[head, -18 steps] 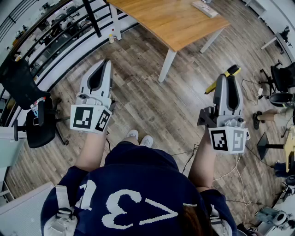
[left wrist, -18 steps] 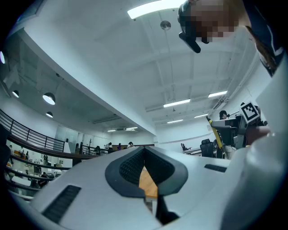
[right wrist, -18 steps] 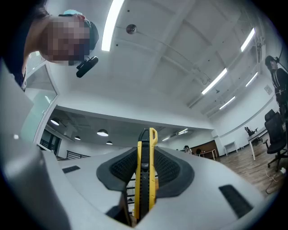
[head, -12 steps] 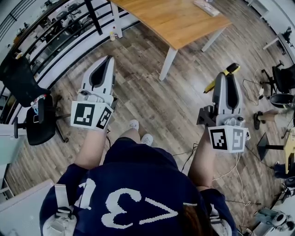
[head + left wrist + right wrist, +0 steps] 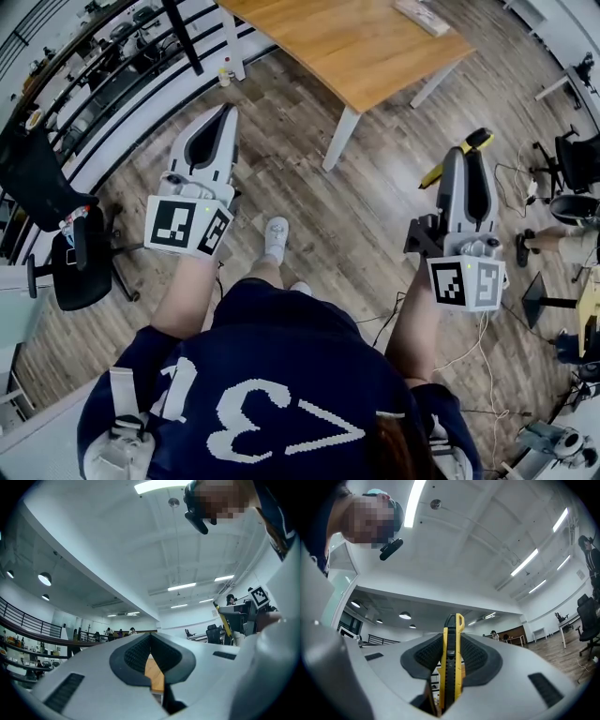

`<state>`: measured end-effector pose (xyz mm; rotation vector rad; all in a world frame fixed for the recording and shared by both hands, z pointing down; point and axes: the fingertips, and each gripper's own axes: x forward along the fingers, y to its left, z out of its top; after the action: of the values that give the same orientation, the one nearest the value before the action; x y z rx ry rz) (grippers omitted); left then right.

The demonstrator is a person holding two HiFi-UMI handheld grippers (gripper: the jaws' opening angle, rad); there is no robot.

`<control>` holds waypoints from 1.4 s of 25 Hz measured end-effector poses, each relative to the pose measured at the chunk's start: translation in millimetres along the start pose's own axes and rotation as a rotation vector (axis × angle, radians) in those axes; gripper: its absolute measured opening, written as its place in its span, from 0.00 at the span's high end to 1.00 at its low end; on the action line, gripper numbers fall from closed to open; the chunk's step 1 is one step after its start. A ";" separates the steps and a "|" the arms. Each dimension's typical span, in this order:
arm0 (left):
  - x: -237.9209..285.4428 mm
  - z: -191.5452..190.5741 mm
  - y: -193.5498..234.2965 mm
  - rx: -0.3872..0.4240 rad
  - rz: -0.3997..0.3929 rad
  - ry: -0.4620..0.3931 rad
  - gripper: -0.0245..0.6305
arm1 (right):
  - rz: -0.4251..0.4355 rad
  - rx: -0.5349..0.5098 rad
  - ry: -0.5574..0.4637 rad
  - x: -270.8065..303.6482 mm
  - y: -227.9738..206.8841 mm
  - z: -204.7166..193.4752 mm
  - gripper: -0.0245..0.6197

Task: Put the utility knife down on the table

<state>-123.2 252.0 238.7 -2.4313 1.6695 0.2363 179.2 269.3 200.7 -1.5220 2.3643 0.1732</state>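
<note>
In the head view my right gripper (image 5: 459,156) is shut on a yellow and black utility knife (image 5: 474,142), whose end sticks out past the jaws to the right. The right gripper view shows the knife (image 5: 452,667) upright between the black pads (image 5: 476,656) of that gripper (image 5: 452,634), pointing toward the ceiling. My left gripper (image 5: 228,112) is shut with nothing in it; the left gripper view shows its tips (image 5: 150,637) meeting. Both grippers hang over the wooden floor, short of the wooden table (image 5: 356,47) ahead.
A flat grey object (image 5: 417,15) lies on the table's far side. A black office chair (image 5: 56,220) stands at the left by a black railing (image 5: 112,84). More chairs (image 5: 574,159) and cables (image 5: 450,352) sit at the right. A small bottle (image 5: 223,77) stands by a table leg.
The person has stepped one foot forward toward the table. My left gripper has moved a little forward and right. The right gripper keeps its hold on the knife and has barely moved.
</note>
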 end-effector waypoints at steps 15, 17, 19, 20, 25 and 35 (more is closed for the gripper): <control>181.2 -32.1 128.2 -0.013 -0.069 -0.037 0.94 | -0.077 -0.010 -0.031 197.0 -35.4 -49.2 0.76; 197.5 -36.5 139.3 -0.019 -0.077 -0.038 0.94 | -0.073 -0.006 -0.029 215.0 -34.4 -55.8 0.77; 211.3 -43.4 148.3 -0.029 -0.083 -0.030 0.94 | -0.067 -0.003 -0.013 230.1 -32.7 -65.2 0.76; 217.1 -48.1 151.4 -0.035 -0.087 -0.022 0.94 | -0.067 -0.001 -0.004 236.1 -32.7 -70.4 0.76; 247.2 -70.1 156.4 -0.055 -0.100 0.015 0.94 | -0.078 0.015 0.026 261.4 -49.3 -89.0 0.76; 331.4 -94.4 178.8 -0.036 -0.022 0.028 0.94 | 0.001 0.053 0.010 357.3 -110.0 -113.7 0.76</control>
<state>-169.6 -133.4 242.5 -2.4886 1.6634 0.2315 119.9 -116.9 196.7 -1.5012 2.3584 0.1029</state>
